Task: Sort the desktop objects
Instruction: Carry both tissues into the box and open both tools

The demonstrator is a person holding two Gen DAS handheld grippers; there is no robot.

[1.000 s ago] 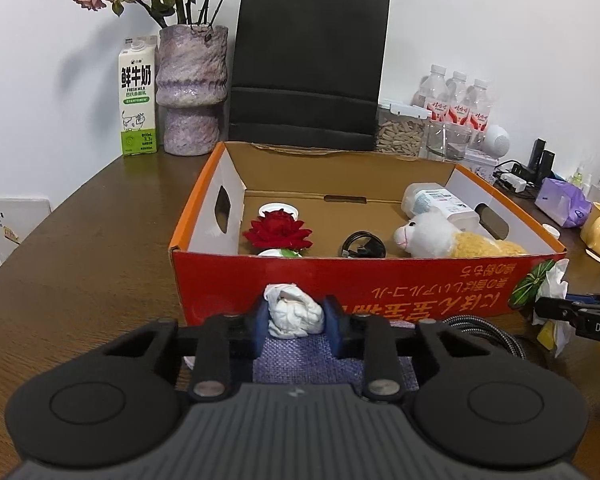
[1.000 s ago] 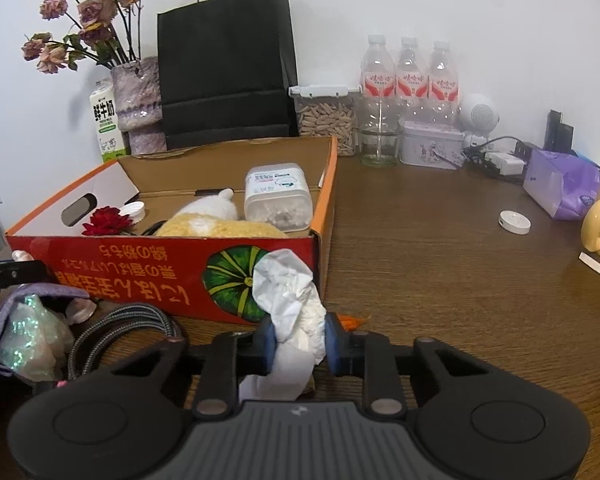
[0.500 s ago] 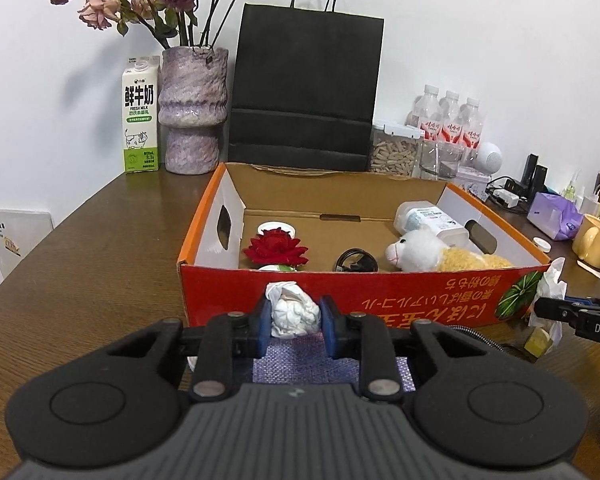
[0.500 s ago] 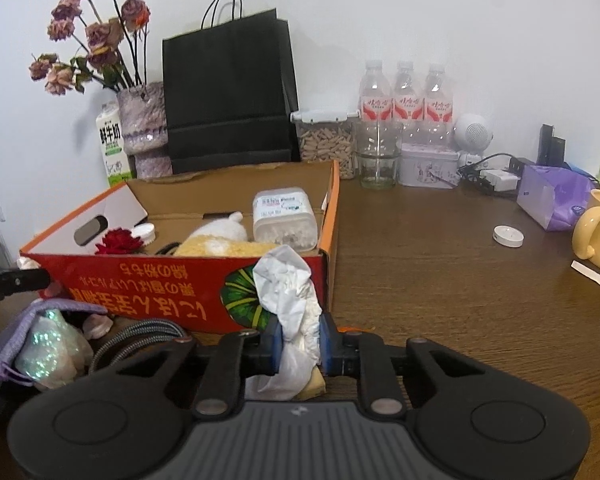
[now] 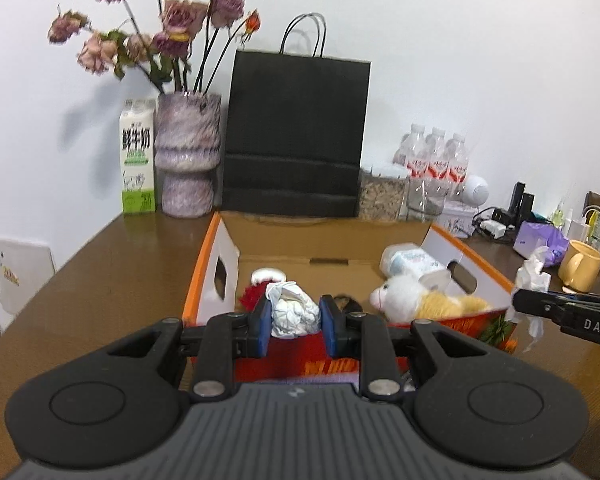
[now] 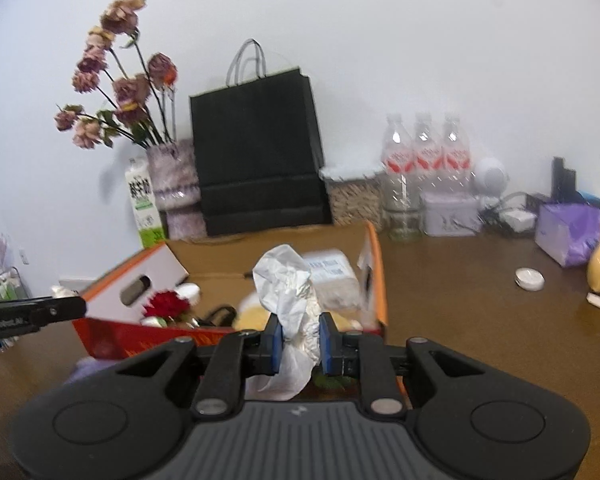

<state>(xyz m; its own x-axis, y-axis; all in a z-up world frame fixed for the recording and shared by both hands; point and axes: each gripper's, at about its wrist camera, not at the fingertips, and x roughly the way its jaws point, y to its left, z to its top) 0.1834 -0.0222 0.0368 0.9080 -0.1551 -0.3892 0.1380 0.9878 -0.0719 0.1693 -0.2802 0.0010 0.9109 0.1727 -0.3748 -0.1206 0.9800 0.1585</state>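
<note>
Left wrist view: we lifted left gripper (image 5: 293,318), pinching crumpled tissue (image 5: 292,314), from surface level to above box (image 5: 208,280) rim. Right gripper (image 6: 300,344), pinching second tissue (image 6: 290,300), rose likewise. Drop into box likely next.

Cardboard box (image 5: 204,276): orange rim, red front w/ yellow print, white side flaps, brown inside. In box: red rose (image 6: 166,304), white-and-yellow plush toy (image 5: 416,300). Behind box: black paper bag (image 5: 296,136), purple-white mottled vase (image 5: 188,152) w/ faded pink roses, green-white milk carton (image 5: 137,156), water bottles (image 6: 424,152) w/ red labels. Right of box: purple tissue pack (image 6: 568,232), yellow mug (image 5: 580,266). Table (image 5: 100,272) brown wood. Gripper pads blue; crumpled tissue (image 5: 292,314) white.
</note>
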